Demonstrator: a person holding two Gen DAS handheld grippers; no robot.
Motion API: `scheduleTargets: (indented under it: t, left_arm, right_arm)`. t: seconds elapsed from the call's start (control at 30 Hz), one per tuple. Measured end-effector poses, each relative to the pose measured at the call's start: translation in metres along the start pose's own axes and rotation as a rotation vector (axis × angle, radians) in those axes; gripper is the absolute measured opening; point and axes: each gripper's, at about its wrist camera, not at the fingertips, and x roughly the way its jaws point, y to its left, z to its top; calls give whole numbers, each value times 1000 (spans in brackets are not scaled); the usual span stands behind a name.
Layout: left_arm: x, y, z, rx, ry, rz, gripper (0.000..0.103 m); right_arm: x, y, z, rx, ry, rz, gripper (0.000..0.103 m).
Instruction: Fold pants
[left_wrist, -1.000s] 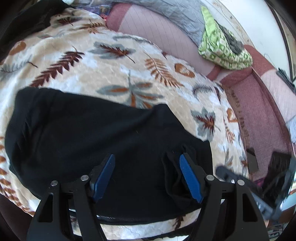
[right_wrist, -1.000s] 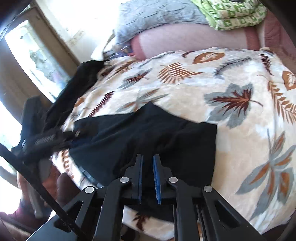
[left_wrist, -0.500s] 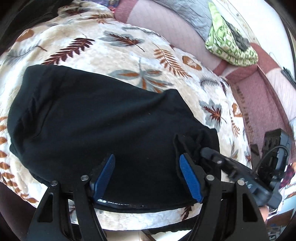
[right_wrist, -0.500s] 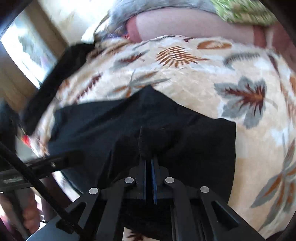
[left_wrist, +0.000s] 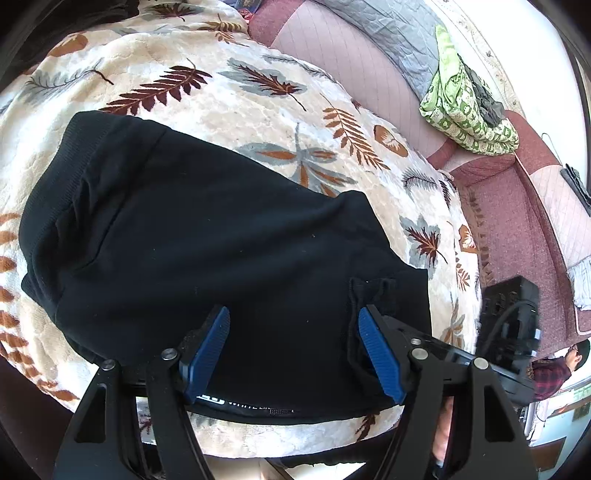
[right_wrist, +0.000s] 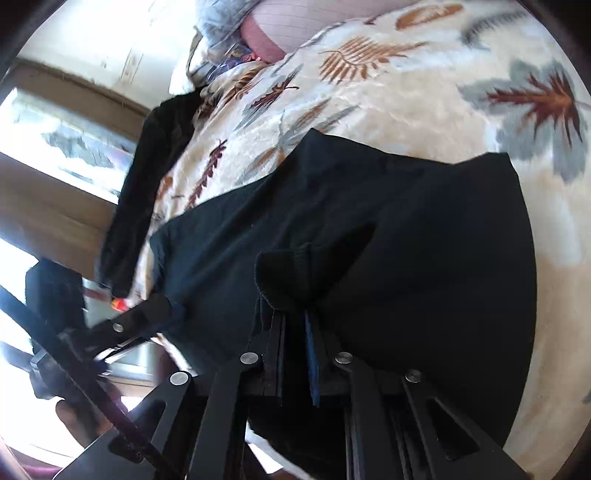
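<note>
Spread over a bed, the cream leaf-print fleece blanket carries the folded black cotton pants, whose bunched hem could slip from the clamped right hand-held gripper while the left hand-held gripper hovers with jaws apart, gripping nothing.

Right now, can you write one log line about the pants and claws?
black pants: on leaf blanket | right claw: shut on pants | left claw: open over pants

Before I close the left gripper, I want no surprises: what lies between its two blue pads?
In the left wrist view, only the black pants lie between the open left gripper's pads, flat on the leaf-print blanket.
</note>
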Motion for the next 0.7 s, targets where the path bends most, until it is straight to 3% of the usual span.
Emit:
scheduleTargets:
  t: [0.23, 0.33, 0.43, 0.5, 0.6, 0.67, 0.7]
  left_arm:
    - [1, 3, 1, -11, -1, -6, 71]
    - [-1, 4, 2, -15, -2, -7, 71]
    - [-4, 8, 3, -25, -8, -3, 71]
    - [-7, 10, 3, -29, -12, -2, 71]
    - [-11, 14, 3, -33, -23, 0, 71]
    - [-10, 16, 2, -43, -24, -1, 71]
    - [-9, 16, 2, -46, -24, 1, 71]
  right_arm:
    - [-36, 21, -5, -58, -85, 53, 18]
    - [-17, 24, -8, -50, -25, 73, 18]
    - [21, 30, -22, -63, 103, 68, 14]
    - [28, 36, -27, -94, 91, 47, 15]
    - [10, 49, -20, -129, 56, 76, 20]
    - [-8, 54, -12, -149, -2, 86, 32]
    - [-14, 54, -7, -146, -30, 74, 43]
